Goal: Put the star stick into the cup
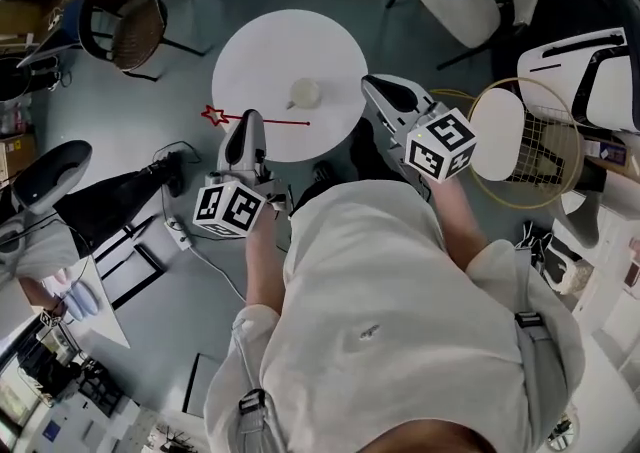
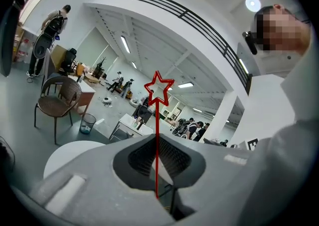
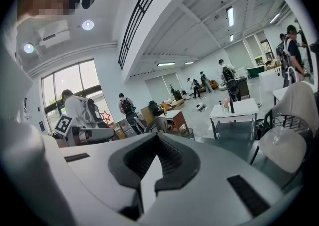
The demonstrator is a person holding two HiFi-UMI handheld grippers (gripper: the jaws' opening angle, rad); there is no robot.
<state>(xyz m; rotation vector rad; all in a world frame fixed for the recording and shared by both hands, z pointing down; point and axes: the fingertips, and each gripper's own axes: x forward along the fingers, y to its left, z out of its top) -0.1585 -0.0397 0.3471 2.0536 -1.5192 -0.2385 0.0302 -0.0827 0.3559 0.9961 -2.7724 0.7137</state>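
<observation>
Left gripper (image 1: 248, 123) has the star stick (image 1: 285, 123), fingers clamped shut on the thin red shaft. From the head view the stick lies almost flat. Its long axis runs 9 to 3 o'clock, with the outlined star out past the table (image 1: 330, 51) rim at the 9 o'clock end. The plain tip at 3 o'clock hangs over the white round top. The cup (image 1: 304, 93) sits on the table near its middle, pale and upright. It is just beyond the stick's plain end, at about 1 o'clock from the left fingers and not touching the stick.

In the left gripper view the shaft (image 2: 157, 120) rises straight toward 12 o'clock out of the closed fingers, star on top. The right gripper (image 1: 372, 84) hovers at the table's 4 o'clock edge. Its own view shows its fingers (image 3: 175, 162) drawn together with nothing between them. Each gripper's cube carries black-and-white square markers, patterns rather than words.
</observation>
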